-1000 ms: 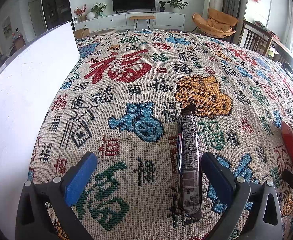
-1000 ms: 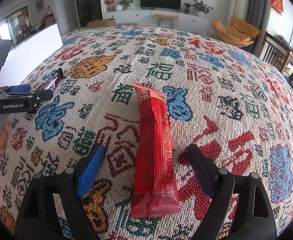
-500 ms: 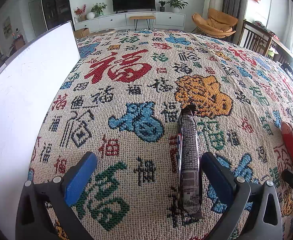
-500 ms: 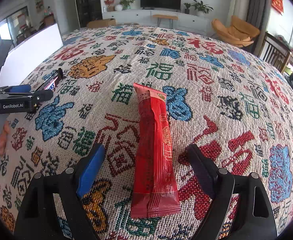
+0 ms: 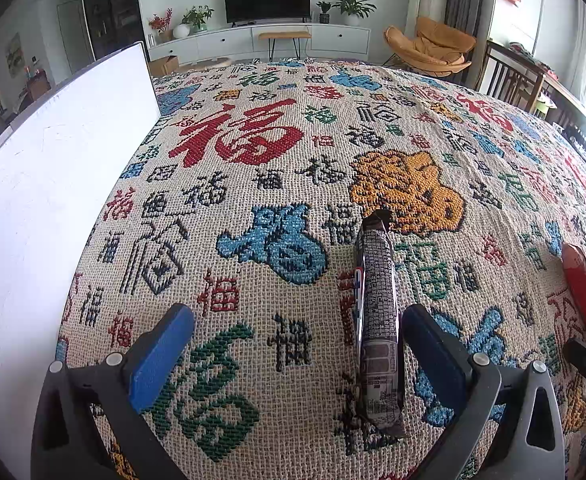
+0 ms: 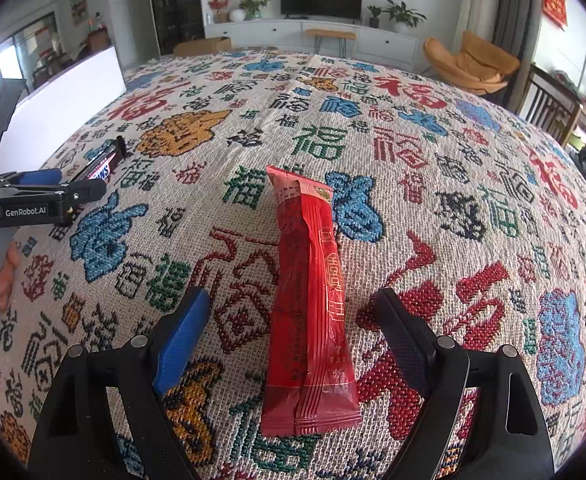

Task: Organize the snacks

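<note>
In the left wrist view, the left gripper is held wide open over the patterned cloth, a dark chocolate bar lying just inside its right finger. In the right wrist view, the right gripper is likewise spread wide, a red snack packet lying flat between its fingers.

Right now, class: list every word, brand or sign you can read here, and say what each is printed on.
"GenRobot.AI": on the left gripper.
"SNICKERS", partly hidden: on the dark snack bar.
Red snack packet: print too small to read.
Tablecloth: woven Chinese characters, repeated.
</note>
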